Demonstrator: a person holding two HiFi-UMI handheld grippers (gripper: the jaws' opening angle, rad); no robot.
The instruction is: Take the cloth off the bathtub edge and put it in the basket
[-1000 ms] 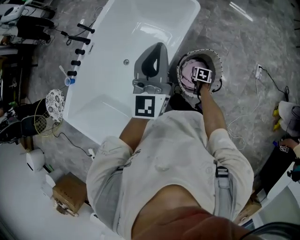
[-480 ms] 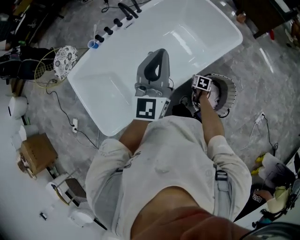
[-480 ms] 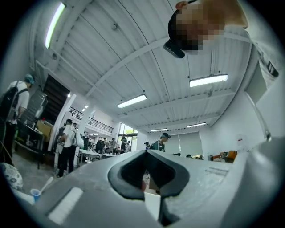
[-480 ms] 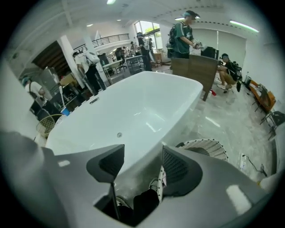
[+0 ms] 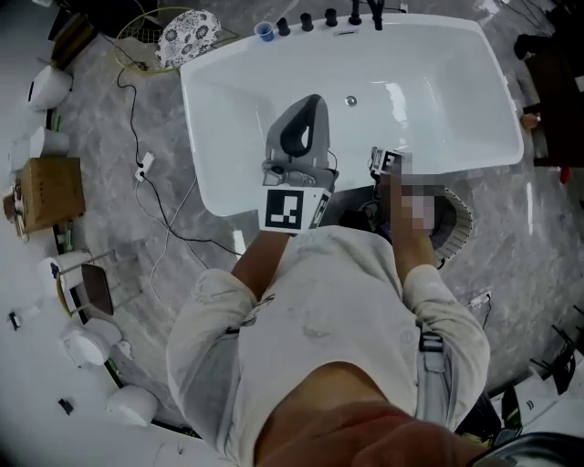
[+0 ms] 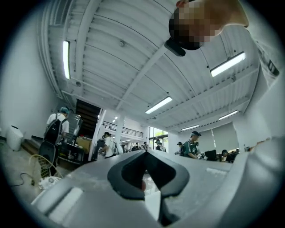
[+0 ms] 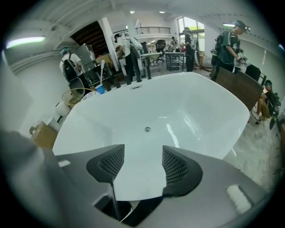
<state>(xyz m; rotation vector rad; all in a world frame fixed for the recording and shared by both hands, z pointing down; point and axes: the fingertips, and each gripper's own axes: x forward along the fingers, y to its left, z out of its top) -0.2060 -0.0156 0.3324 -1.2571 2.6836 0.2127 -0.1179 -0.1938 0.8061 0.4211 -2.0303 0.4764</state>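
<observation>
Bathtub (image 5: 411,100) below | left tongs (image 5: 310,105) level, seemingly closed | right tongs (image 7: 142,162) angled down, apart

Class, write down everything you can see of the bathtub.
The bathtub is white and glossy, a freestanding rounded rectangle with a broad rim, on the grey marbled floor. A metal drain sits mid-basin; black tap fittings and a blue cup line its far rim. The basin is empty and looks dry.
</observation>
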